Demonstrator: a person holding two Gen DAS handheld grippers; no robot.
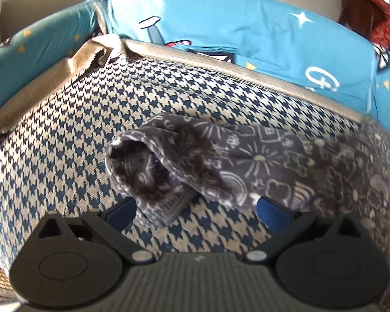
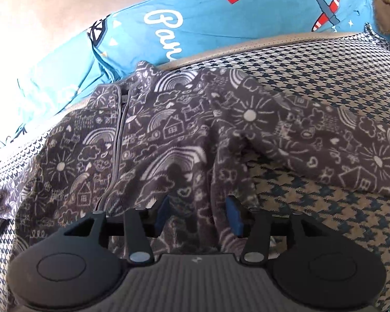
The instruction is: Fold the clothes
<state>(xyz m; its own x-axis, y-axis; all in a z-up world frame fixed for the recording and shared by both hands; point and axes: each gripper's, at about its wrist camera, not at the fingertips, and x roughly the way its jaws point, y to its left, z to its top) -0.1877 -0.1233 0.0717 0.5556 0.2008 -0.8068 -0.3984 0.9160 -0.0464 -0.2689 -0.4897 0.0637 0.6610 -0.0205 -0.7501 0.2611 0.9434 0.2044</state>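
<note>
My left gripper gapes by the sleeve cuff of the grey fleece jacket sprawled on the houndstooth cushion; my right gripper straddles body fabric, jaws apart; closing could pinch only one layer; the fold would skew.

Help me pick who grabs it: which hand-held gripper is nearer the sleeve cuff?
Left. The left hand-held gripper is open right in front of the sleeve cuff; the right hand-held gripper is open over the garment's body.

surface: houndstooth cushion | on it: grey doodle-print garment, spread out
</note>
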